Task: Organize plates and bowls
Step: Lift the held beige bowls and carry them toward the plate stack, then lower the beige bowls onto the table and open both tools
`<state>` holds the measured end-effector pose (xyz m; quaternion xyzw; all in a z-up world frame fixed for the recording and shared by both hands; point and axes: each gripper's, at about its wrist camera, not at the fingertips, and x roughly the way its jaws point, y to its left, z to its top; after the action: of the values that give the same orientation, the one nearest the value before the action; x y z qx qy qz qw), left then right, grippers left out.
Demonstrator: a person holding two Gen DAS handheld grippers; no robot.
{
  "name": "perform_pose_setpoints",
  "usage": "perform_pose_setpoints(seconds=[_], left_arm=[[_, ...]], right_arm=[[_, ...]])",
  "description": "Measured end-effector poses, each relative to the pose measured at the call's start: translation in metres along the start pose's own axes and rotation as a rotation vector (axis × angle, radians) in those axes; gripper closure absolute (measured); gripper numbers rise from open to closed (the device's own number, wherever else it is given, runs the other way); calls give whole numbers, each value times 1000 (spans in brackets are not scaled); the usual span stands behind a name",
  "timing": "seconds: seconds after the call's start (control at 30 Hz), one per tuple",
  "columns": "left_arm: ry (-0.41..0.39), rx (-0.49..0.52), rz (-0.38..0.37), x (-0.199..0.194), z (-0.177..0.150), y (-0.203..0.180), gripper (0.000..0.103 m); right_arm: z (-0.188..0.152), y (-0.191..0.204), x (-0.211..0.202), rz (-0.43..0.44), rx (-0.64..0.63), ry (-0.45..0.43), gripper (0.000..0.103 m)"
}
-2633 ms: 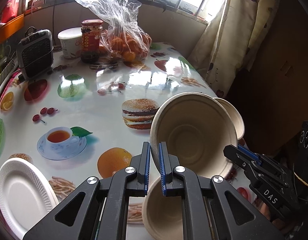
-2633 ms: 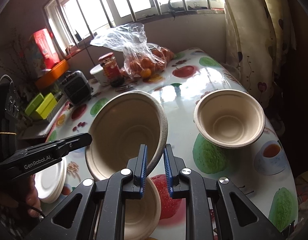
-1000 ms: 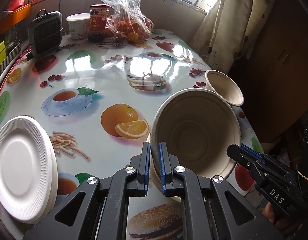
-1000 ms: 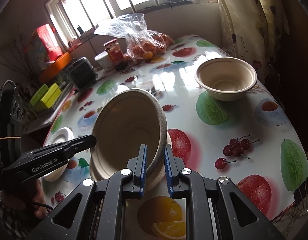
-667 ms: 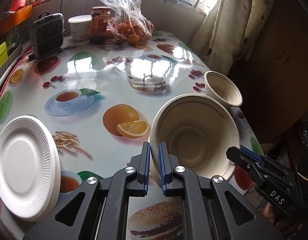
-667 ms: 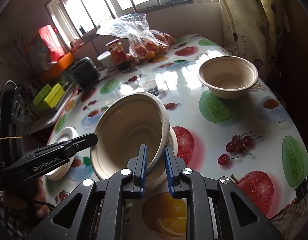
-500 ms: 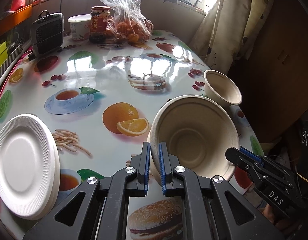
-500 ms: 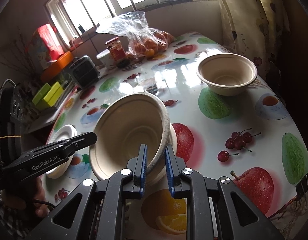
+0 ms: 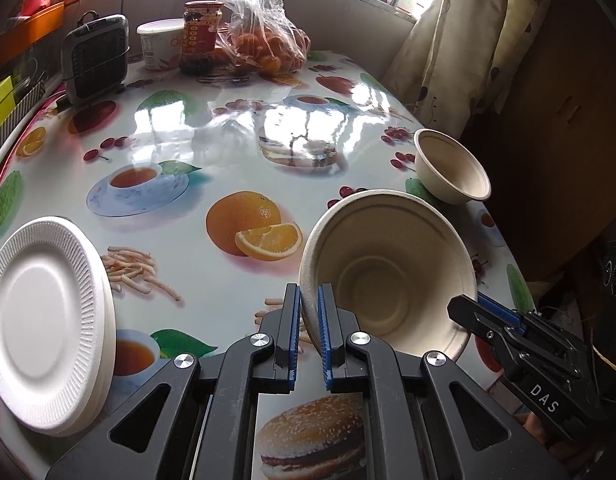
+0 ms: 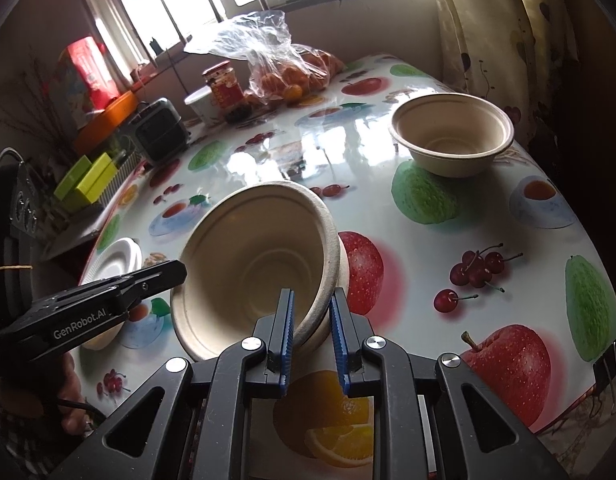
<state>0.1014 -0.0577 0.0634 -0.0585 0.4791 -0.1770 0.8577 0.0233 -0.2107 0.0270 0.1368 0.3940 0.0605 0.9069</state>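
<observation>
Our left gripper (image 9: 308, 322) and right gripper (image 10: 311, 330) both clamp the tilted bowl's (image 10: 255, 268) rim, nested in a second bowl (image 10: 342, 276); a third bowl (image 10: 452, 136) sits apart; plates (image 9: 43, 320) stacked left.

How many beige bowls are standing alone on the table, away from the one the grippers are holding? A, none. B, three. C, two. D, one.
D: a single beige bowl sits upright near the curtain-side edge of the table, apart from the held bowl.
</observation>
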Motion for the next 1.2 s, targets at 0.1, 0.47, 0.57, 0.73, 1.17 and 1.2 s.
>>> perform_pose_setpoints(seconds=[0.1, 0.47, 0.57, 0.73, 1.17, 1.2], left_arm=[[3, 1, 4, 2, 0, 0, 94], [5, -5, 1, 3, 0, 1, 94], [5, -9, -1, 3, 0, 2, 94], [5, -12, -3, 4, 0, 3, 94], [8, -17, -3, 4, -1, 4, 94], [7, -17, -1, 3, -1, 4, 94]], right_arm=[[0, 0, 0, 2, 1, -1, 84], [1, 0, 1, 1, 0, -1, 84], [0, 0, 1, 1, 0, -1, 84], [0, 0, 1, 1, 0, -1, 84], [1, -1, 2, -9, -3, -1, 79], [1, -2, 3, -10, -1, 0, 77]])
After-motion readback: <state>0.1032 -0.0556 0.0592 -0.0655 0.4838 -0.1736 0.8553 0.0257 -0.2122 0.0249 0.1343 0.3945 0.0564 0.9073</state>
